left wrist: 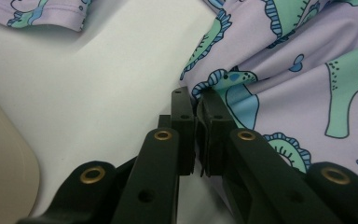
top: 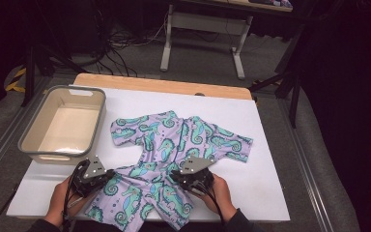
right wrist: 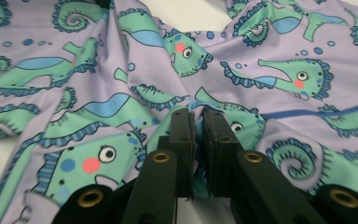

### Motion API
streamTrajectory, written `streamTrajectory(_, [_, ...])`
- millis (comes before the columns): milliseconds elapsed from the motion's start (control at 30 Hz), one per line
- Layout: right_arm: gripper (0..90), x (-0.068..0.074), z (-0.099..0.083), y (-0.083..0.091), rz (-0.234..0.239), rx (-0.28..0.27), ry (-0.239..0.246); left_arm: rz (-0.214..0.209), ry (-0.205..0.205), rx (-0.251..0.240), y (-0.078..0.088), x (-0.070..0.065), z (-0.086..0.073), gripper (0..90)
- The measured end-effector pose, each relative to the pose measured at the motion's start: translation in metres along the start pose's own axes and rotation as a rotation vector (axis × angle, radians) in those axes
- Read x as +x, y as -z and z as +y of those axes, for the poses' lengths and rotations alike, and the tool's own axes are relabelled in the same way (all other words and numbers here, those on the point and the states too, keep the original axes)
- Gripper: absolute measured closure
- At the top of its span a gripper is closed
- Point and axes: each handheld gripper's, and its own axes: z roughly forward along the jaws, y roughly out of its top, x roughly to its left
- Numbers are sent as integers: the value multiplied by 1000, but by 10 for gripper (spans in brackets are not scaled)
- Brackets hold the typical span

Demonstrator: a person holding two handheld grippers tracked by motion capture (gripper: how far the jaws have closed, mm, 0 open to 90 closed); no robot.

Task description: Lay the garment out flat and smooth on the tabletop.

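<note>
So the seahorse-print romper (top: 174, 154) is lying flat near the middle of the desk, sleeves toward the far edge, legs hanging toward the near edge. The left gripper (top: 92, 180) has its jaws pinched tight on the fabric edge at the left hip, and the right gripper (top: 192, 178) is clamped on a fold near the right hip, cloth bunched between the pads. It looks like thin, stretchy swim-type material, so I'd guess it's super light and floppy, maybe a bit slick. Grabbing at hems or seams seems safest, since a pinch on a single layer could slide out. The white desk cover (top: 265, 145) is smooth, with a wood strip along the far edge. A grey plastic bin (top: 63, 124) sits at the far left corner. Room's dark, with cables (top: 116, 46) and a table frame (top: 203, 34) on the floor behind.
</note>
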Motion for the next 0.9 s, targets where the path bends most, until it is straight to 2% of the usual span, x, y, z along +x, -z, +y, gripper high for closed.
streamTrajectory(67, [732,-1,1,-7,2,1,-12,-6,12,-2,0,0,-1,857])
streamTrajectory(100, [652,-1,1,-9,-5,-5,-26,-2,8,-2,1,0,-1,855])
streamTrajectory(200, [602,-3,-1,-3,-19,-14,-25,4,9,-7,3,0,-1,846])
streamTrajectory(333, [606,-10,-9,23,-40,-52,-44,-15,8,-12,3,0,-3,848])
streamTrajectory(367, [603,-12,-12,28,-39,-59,-61,-18,10,-12,3,0,-3,846])
streamTrajectory(400, [589,-13,-17,33,-15,-67,-91,-24,13,-12,3,0,-3,844])
streamTrajectory(433, [570,-12,-20,35,5,-65,-101,-30,13,-14,3,-1,-3,841])
streamTrajectory(500, [529,-7,-25,37,24,-52,-98,-33,15,-15,2,-2,-3,827])
streamTrajectory(633, [445,6,-29,35,67,-53,-72,-52,21,-27,1,-3,-3,760])
streamTrajectory(700, [414,11,-28,28,55,-32,-48,-65,24,-35,-1,-4,-2,727])
streamTrajectory(900, [439,19,-29,9,97,6,-35,-98,27,-41,-3,-7,-2,662])
